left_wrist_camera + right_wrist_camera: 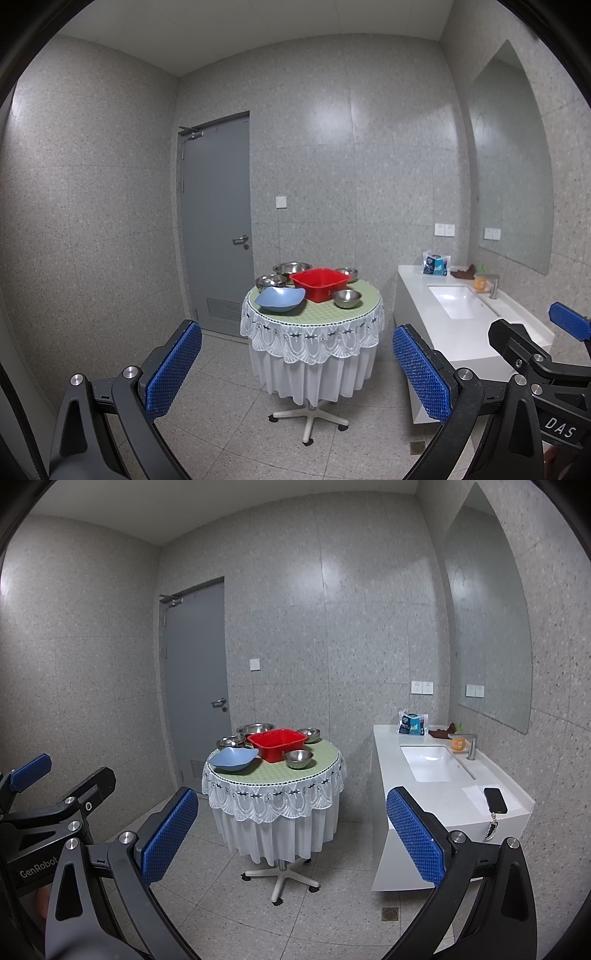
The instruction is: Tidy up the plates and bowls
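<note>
Both units are held well back from the round worktop [314,310], above the tiled floor [221,406], and face it side by side.

Left hand-held gripper [297,373]: jaws spread wide, blue pads [173,369] apart, nothing between them. Right hand-held gripper [291,832]: likewise wide open and holding nothing; its blue pads [170,836] frame the worktop's skirt. Each unit shows at the edge of the other's view.

The worktop carries a green mat with a white lace cloth [273,801] hanging from its rim, and stands on a wheeled pedestal base [279,880].

Items on it:
- Red tub [318,283], square, at centre.
- Blue plate [280,299], at the front left, just beside the tub.
- Large steel bowl [291,268], behind the tub.
- Steel bowl [270,281], left, behind the blue plate.
- Steel bowl [347,274], back right of the tub.
- Steel bowl [347,298], front right of the tub.

All bowls sit upright and separate; none are stacked.

Surroundings: a grey door [218,221], shut, behind the worktop to the left. A white counter with a sink [434,762] runs along the right wall under a mirror [487,627]. On the counter lie a phone [495,799] on paper near the front, a tissue pack [412,724] at the back and an orange cup [458,743] by the tap.
</note>
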### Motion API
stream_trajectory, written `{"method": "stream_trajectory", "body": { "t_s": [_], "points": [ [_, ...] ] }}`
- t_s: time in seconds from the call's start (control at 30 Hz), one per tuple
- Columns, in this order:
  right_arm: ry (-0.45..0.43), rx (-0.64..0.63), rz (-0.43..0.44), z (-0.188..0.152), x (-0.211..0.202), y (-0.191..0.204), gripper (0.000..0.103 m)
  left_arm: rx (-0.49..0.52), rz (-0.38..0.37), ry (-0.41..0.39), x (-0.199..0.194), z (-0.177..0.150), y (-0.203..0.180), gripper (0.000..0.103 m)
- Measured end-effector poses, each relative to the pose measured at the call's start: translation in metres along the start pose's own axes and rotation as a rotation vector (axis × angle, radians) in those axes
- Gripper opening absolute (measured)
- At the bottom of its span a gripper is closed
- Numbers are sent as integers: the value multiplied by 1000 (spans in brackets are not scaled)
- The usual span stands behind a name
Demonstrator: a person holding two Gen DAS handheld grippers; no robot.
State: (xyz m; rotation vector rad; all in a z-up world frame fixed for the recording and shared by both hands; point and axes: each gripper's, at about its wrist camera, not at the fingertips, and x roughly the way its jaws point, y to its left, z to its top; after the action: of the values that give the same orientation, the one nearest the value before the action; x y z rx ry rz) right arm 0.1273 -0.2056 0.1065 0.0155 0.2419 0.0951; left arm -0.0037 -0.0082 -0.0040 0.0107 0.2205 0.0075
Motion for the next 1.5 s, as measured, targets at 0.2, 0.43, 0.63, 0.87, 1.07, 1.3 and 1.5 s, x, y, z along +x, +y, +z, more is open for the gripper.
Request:
{"method": "stream_trajectory", "body": {
  "t_s": [0.2,0.43,0.63,0.87,1.07,1.3,1.5],
  "points": [
    [10,2,1,0,7,-2,103,2,2,9,5,0,-2,102],
    [29,11,5,2,22,-5,103,6,3,25,16,3,-4,102],
    [50,22,2,9,44,-9,103,12,-2,47,37,11,-4,102],
    [91,43,-11,12,97,-14,103,28,-21,93,99,24,0,102],
    [137,64,-30,16,171,-10,103,41,-48,141,186,39,15,102],
    [177,98,-62,37,279,4,103,63,-119,181,333,85,53,102],
    [202,132,-63,58,361,20,103,62,-146,192,445,122,93,102]
  ]
}}
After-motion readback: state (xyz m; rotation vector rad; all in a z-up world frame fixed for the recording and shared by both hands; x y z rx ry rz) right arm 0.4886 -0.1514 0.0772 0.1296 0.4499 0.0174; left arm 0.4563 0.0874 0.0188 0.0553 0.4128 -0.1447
